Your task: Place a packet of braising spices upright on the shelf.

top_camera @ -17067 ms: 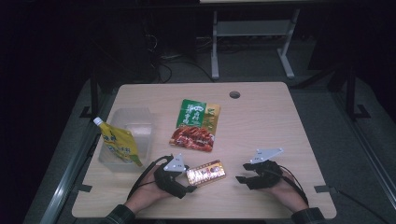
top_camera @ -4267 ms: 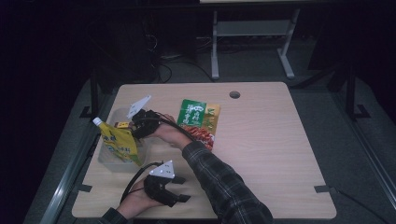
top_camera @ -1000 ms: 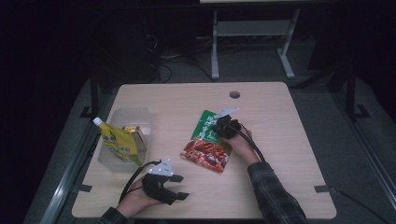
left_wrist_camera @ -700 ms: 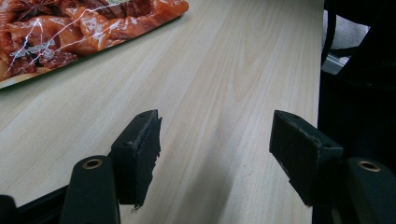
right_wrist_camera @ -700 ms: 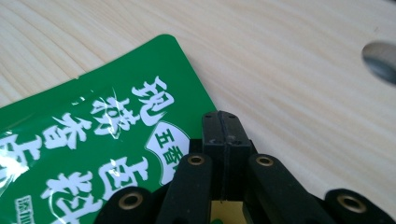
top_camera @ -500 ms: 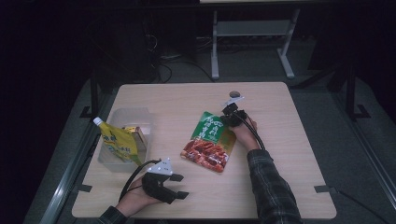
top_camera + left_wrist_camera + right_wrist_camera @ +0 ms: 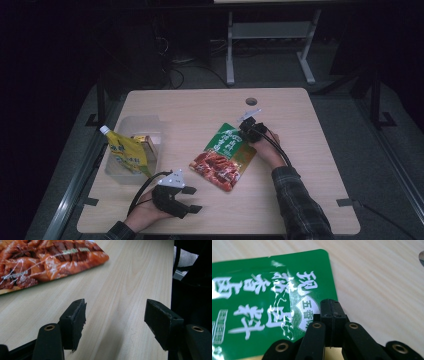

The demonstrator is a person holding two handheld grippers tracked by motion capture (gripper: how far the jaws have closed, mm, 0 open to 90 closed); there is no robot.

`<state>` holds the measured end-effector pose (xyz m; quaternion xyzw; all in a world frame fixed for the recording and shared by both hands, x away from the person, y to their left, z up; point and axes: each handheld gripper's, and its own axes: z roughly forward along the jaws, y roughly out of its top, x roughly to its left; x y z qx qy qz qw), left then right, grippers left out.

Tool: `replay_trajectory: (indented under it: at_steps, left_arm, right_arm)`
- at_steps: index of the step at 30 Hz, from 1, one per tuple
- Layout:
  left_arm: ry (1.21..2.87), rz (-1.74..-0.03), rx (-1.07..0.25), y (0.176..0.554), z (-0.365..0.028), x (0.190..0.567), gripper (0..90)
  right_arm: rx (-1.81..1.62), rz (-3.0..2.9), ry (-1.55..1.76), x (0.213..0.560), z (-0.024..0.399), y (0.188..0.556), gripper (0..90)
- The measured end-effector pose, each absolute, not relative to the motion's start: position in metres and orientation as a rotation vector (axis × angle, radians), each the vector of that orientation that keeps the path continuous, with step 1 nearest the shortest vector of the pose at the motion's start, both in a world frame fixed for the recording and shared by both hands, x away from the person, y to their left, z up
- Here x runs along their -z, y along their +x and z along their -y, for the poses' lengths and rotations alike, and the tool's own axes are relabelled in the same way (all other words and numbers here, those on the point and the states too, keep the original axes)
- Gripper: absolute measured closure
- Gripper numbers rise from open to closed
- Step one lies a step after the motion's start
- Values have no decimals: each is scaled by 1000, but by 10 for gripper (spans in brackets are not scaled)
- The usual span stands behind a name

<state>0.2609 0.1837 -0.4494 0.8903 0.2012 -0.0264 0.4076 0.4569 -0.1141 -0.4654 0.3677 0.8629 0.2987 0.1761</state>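
Left claw (image 7: pixel 192 200) rests at the near edge of the surface (image 7: pixel 310 150), jaws wide and empty, out of the way. Farther off, the right claw (image 7: pixel 246 129) is pinched tight on the far right edge of the green-and-red snack pouch (image 7: pixel 225 155), seemingly to drag it mid-surface. At far left, a clear tub (image 7: pixel 135 127) holds a yellow spouted pouch (image 7: pixel 125 152).

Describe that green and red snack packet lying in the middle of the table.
The snack packet is a flat, glossy foil-like pouch, green at its far end with white Chinese characters, red-orange at its near end with a picture of saucy meat pieces. It lies slanted on the wooden table, right of the clear plastic bin. The right tongs, jaws closed, pinch its green end near a rounded corner. The surface looks slightly wrinkled and shiny. The open left tongs rest apart from it, nearer the person.
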Motion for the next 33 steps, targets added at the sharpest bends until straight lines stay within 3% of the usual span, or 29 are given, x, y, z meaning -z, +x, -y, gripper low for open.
replay_trajectory:
  at_steps: [14, 21, 33]
  left_arm:
    - [2217, -541, -24, 269, -179, 441, 305]
    - [2240, -538, -81, 290, -159, 425, 252]
    - [2302, -539, -126, 340, -136, 428, 191]
  right_arm:
    - [-877, -2491, 955, 465, 141, 397, 900]
    - [-935, -2485, 992, 467, 149, 391, 898]
    - [-1088, -2489, 1094, 449, 178, 363, 516]
